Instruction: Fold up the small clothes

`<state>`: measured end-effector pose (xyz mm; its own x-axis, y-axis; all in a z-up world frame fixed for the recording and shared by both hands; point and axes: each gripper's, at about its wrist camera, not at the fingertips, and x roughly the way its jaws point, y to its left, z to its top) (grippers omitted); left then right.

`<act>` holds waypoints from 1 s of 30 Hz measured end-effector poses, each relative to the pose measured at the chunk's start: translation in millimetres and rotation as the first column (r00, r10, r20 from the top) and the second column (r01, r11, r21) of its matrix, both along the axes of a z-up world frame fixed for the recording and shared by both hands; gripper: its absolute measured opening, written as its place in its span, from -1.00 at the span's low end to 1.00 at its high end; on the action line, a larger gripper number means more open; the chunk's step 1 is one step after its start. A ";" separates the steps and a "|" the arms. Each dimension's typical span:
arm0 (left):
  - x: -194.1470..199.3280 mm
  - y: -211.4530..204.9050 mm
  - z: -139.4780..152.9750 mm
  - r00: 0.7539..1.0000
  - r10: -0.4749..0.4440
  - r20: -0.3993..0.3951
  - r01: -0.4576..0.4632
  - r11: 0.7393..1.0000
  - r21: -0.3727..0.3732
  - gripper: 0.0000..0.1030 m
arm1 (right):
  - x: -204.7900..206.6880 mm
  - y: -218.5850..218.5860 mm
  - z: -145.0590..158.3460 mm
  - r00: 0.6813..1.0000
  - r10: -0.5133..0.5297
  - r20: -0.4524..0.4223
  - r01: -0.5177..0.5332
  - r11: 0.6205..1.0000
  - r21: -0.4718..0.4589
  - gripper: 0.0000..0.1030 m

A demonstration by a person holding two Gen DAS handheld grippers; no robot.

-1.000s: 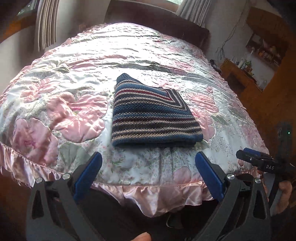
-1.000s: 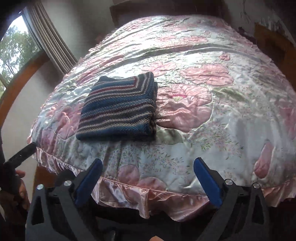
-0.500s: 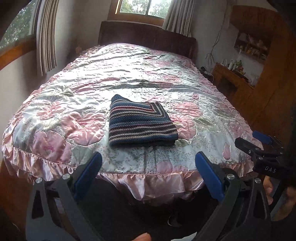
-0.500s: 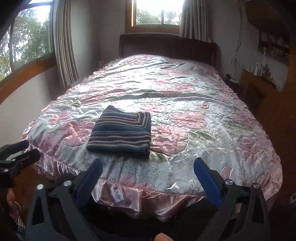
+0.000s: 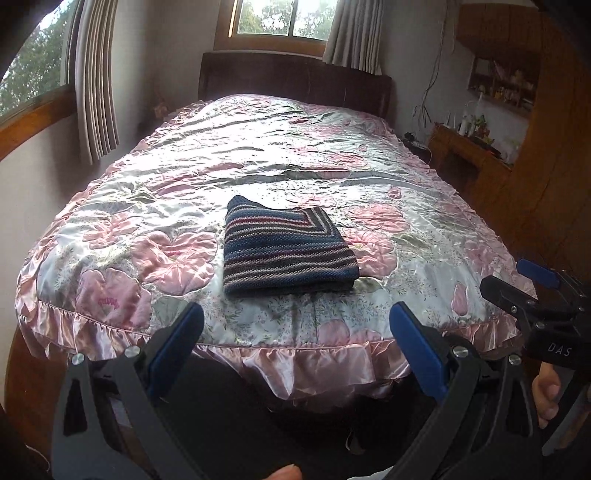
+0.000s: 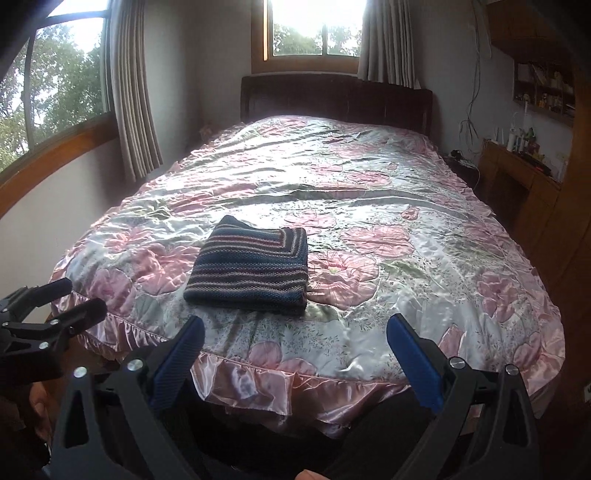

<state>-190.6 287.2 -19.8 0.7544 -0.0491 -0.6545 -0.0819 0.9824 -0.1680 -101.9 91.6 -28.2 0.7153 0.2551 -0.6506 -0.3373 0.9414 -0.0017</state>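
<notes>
A striped blue, grey and red knitted garment [image 5: 286, 253] lies folded into a neat rectangle near the foot of the bed [image 5: 258, 173]; the right wrist view shows the same garment [image 6: 253, 267]. My left gripper [image 5: 295, 350] is open, held back from the bed's foot edge, nothing between its blue pads. My right gripper [image 6: 295, 350] is open too, also off the bed and empty. Each gripper appears at the edge of the other's view: the right gripper [image 5: 532, 284] on the right, the left gripper [image 6: 55, 302] on the left.
The bed has a shiny pink floral cover with a ruffled edge [image 5: 295, 362] and a dark headboard [image 5: 295, 81]. Curtained windows [image 6: 314, 29] stand behind and to the left. A wooden cabinet with bottles [image 5: 476, 147] is at the right.
Both grippers have pulled back and up from the bed, so the folded garment looks smaller and the headboard and windows have come into view. The garment has not moved.
</notes>
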 end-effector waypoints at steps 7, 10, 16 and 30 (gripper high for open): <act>-1.3 -0.3 0.9 1.000 0.010 0.002 -0.010 1.000 0.014 0.94 | -0.7 3.3 -0.3 1.000 0.003 0.006 -0.003 1.000 -0.016 0.93; -1.2 0.1 -0.4 1.000 0.012 -0.004 -0.012 1.000 0.014 0.94 | -0.8 4.2 -0.9 1.000 0.006 0.005 -0.006 1.000 -0.018 0.93; -0.1 1.5 0.3 1.000 0.026 -0.011 -0.025 0.999 0.033 0.94 | -1.1 5.3 -2.8 1.000 0.010 0.009 -0.010 1.000 -0.028 0.93; 3.8 2.8 0.6 0.999 0.037 -0.028 -0.035 0.999 0.042 0.94 | 2.7 5.7 -9.1 0.999 0.032 0.006 -0.032 0.999 0.001 0.92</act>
<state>-186.7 289.9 -19.2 0.7362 0.0052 -0.6767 -0.1216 0.9847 -0.1247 -99.2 97.3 -37.3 0.7108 0.2786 -0.6458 -0.3670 0.9302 -0.0026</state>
